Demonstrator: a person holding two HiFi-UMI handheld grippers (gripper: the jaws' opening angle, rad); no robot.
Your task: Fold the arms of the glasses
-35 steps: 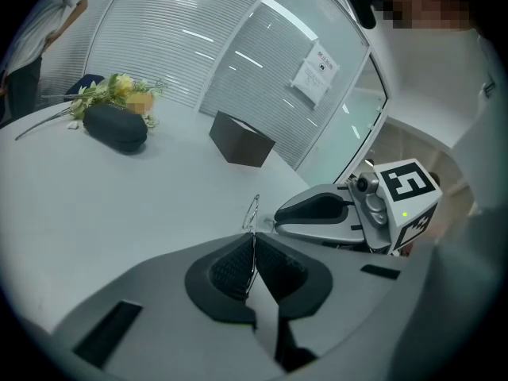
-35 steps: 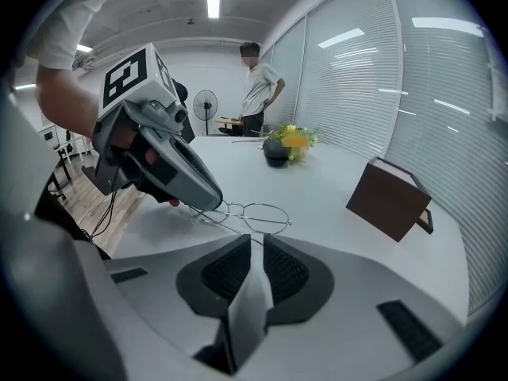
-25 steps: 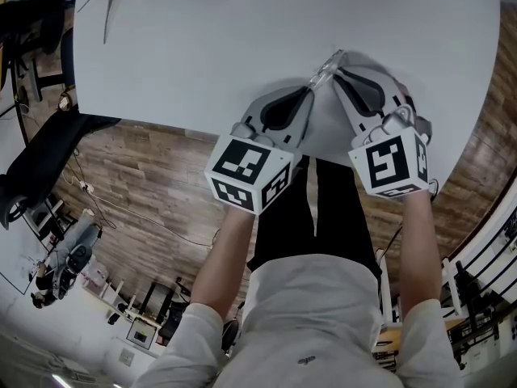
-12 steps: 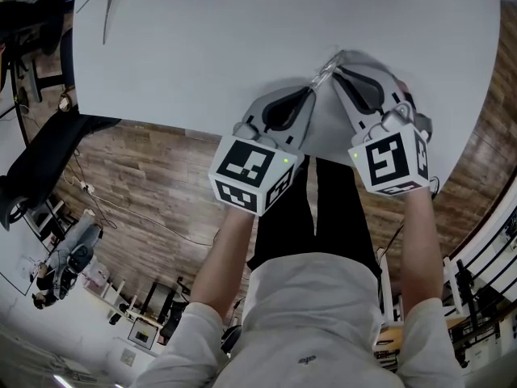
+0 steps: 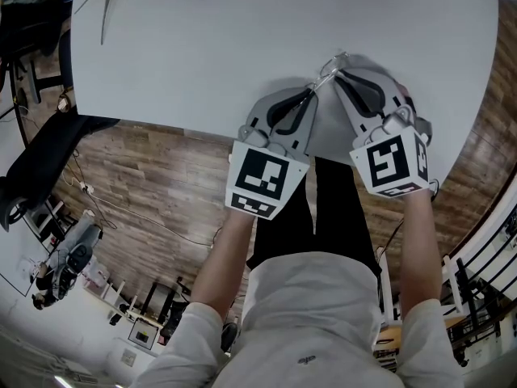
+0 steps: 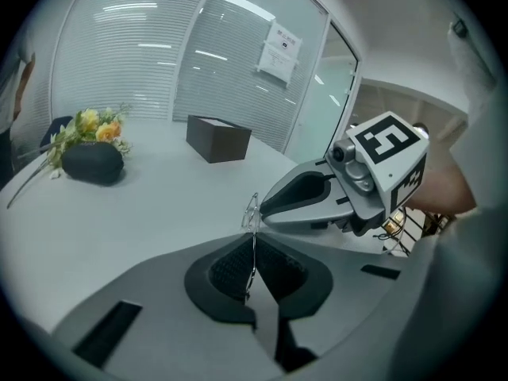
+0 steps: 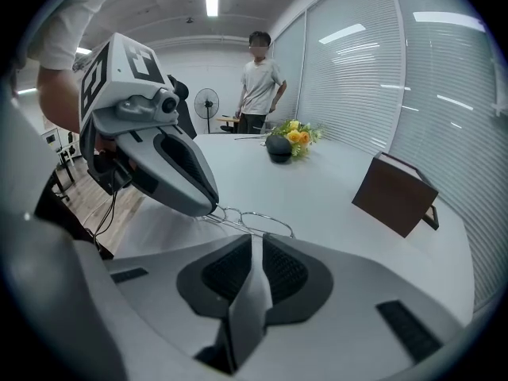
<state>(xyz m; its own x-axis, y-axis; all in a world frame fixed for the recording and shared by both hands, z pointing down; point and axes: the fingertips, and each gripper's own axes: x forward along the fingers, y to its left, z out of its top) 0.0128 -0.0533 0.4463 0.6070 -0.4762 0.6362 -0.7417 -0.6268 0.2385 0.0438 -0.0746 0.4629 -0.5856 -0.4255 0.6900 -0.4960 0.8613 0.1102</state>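
The left gripper [image 6: 252, 243] has its jaws clamped on a thin wire arm of the glasses [image 7: 267, 222], while the right gripper [image 7: 255, 240] has its jaws almost together at the lens rim just past their tips, the contact itself hidden, over the white table [image 5: 202, 47].

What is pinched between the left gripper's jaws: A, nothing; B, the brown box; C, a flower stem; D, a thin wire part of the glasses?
D: the left gripper is shut on a thin wire of the glasses, which runs down between its pads.
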